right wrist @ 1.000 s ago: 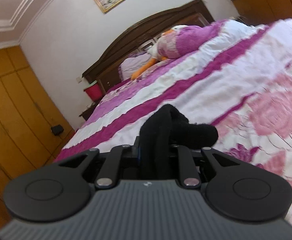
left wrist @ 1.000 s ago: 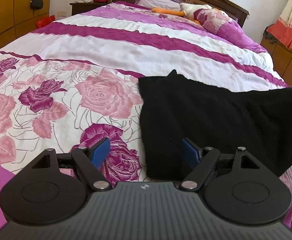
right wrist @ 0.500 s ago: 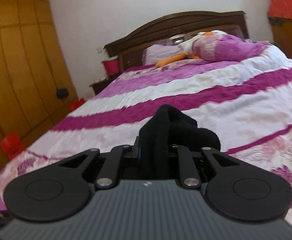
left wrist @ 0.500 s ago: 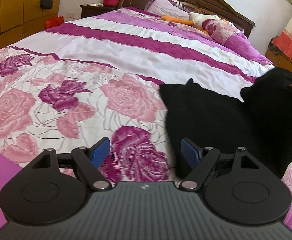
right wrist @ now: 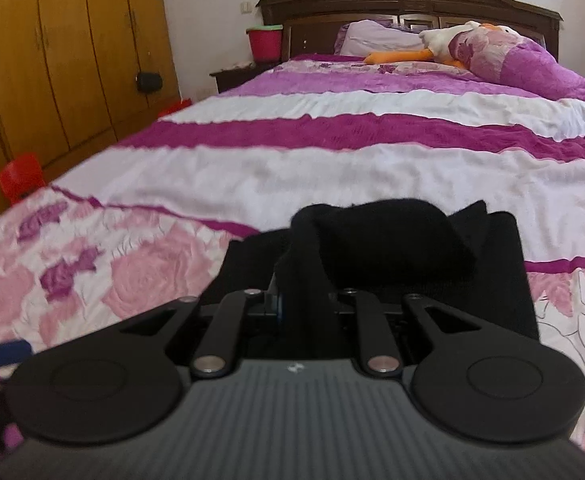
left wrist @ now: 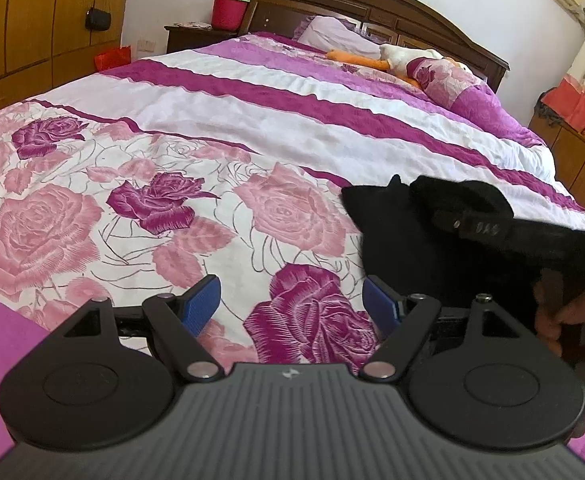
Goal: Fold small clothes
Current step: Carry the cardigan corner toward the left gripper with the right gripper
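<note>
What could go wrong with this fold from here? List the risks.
1. The right gripper pinches only a bunched edge of the black garment; it may slip out or leave a lump instead of a flat crease.
2. The left gripper is open over the bedspread, beside the garment, so nothing pins the lower layer and it may drag along.
3. The soft bedspread could wrinkle under the cloth and skew the fold.

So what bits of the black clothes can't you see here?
- Left wrist view: the right side of the black cloth is hidden behind the right tool and the hand.
- Right wrist view: the near part of the cloth is covered by the tool's own body; the pinched edge is hidden between its fingers.
</note>
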`<state>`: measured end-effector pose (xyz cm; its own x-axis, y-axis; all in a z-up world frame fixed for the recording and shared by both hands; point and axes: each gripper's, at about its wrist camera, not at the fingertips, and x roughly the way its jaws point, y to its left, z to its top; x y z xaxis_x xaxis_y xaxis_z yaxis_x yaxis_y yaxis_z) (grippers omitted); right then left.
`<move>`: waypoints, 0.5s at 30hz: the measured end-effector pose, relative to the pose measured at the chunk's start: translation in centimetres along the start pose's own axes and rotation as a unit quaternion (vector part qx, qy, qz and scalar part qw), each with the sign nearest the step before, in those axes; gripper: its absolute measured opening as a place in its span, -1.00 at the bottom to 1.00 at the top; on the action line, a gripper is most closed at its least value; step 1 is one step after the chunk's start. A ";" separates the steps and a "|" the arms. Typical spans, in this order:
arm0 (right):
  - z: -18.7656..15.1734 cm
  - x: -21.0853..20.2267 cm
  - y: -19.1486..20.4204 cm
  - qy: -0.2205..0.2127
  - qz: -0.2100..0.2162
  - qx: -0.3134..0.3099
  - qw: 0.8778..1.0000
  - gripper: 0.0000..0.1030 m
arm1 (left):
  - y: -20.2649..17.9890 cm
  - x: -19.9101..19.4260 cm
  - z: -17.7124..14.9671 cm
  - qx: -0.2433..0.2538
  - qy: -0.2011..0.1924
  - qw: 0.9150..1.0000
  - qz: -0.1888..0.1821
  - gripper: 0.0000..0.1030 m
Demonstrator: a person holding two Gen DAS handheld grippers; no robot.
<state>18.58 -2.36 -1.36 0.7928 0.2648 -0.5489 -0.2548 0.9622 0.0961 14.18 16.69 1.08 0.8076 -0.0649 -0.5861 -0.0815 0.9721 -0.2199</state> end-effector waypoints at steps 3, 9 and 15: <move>-0.1 0.1 0.3 0.005 0.002 0.001 1.000 -0.52 | 0.4 0.2 -0.1 -0.007 0.000 1.000 -0.001 0.59; 0.1 -1.5 1.8 -0.011 0.028 -0.012 0.999 -0.40 | 0.8 0.1 -0.3 -0.018 0.003 1.000 0.001 0.59; -0.2 -4.5 2.4 -0.023 0.076 -0.016 0.997 -0.40 | 0.5 -0.8 -0.2 -0.022 -0.004 1.000 -0.003 0.59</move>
<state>14.28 -1.28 1.22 0.7679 0.4107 -0.4915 -0.3906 0.9084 0.1488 13.41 17.14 1.27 0.8125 -0.0697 -0.5788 -0.1015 0.9607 -0.2583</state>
